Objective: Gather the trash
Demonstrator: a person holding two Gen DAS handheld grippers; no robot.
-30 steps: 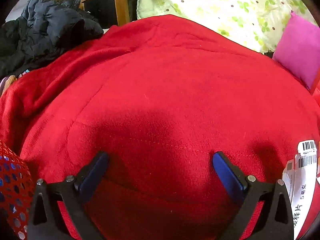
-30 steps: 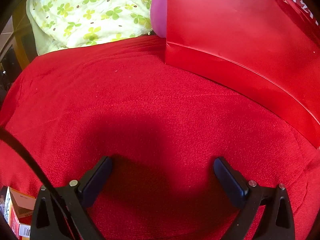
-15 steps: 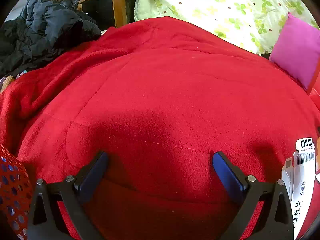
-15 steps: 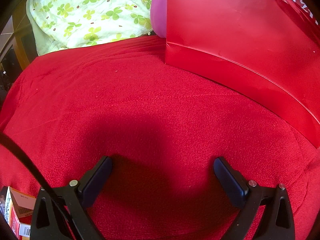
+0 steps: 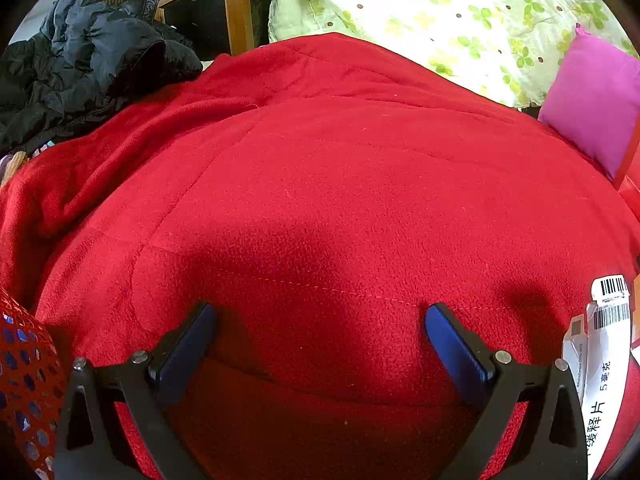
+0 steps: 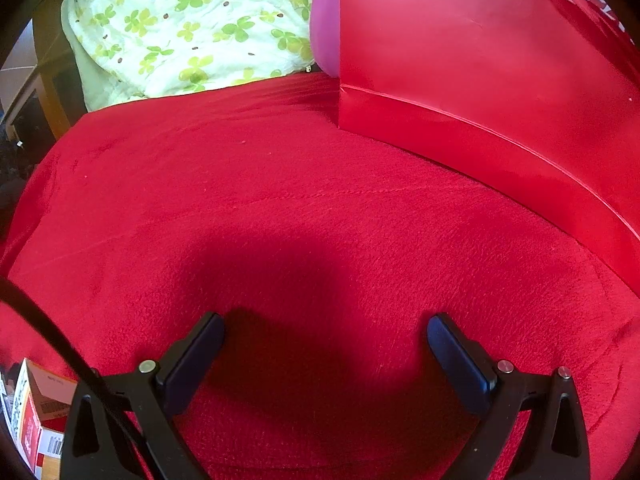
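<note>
Now both my grippers hang low over the red fleece blanket (image 5: pixel 340 184), and both have the jaws spread wide with nothing between them. My left gripper (image 5: pixel 318 336) has only blanket under it. Just beside its right finger, at the edge of the view, lies a white medicine box with barcodes (image 5: pixel 600 360); it is trash and it is apart from my pads. At the far left I see a red mesh basket (image 5: pixel 24 380). My right gripper (image 6: pixel 324 338) is also over bare blanket. A small cardboard box (image 6: pixel 32 412) lies at its lower left, and a red paper bag (image 6: pixel 480 80) stands at the right, in front of a pink cushion (image 6: pixel 324 28).
</note>
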